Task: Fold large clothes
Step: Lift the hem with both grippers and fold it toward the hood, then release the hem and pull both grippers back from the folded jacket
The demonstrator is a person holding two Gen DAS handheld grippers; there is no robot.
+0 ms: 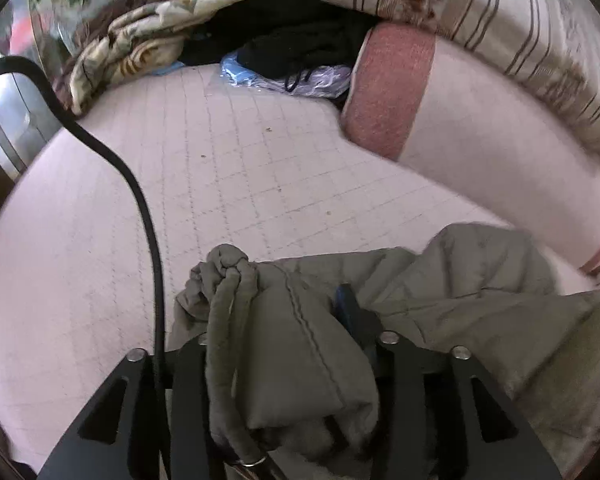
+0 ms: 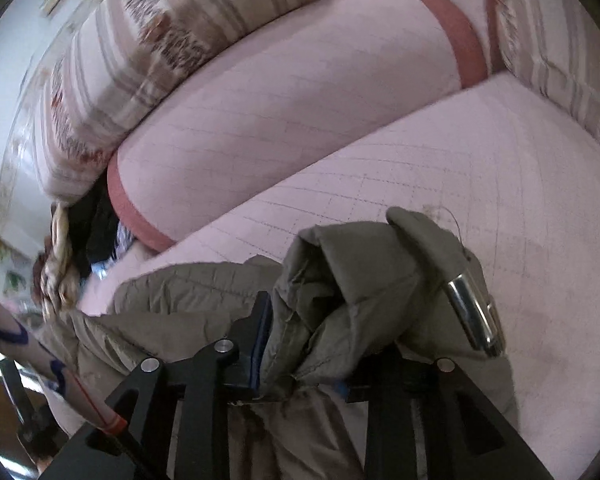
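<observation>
An olive-grey padded jacket [image 1: 460,280] lies bunched on the pink quilted mattress [image 1: 240,168], low in both views. My left gripper [image 1: 272,320] stands over one bunched edge. Its jaws are parted, with cloth and a knotted drawstring [image 1: 228,268] lying loosely between them. The blue pad of one finger shows beside the fabric. My right gripper [image 2: 328,324] is also parted over another fold of the jacket [image 2: 360,280]. The cloth flops over and hides its right finger. A silver cord toggle [image 2: 472,316] hangs from that fold.
A pink bolster [image 1: 480,132] with red ends lies along striped cushions [image 1: 500,8]. Black clothes [image 1: 300,40], a patterned blanket [image 1: 132,48] and plastic bags are heaped at the far end of the mattress. A black cable [image 1: 148,220] crosses the left wrist view.
</observation>
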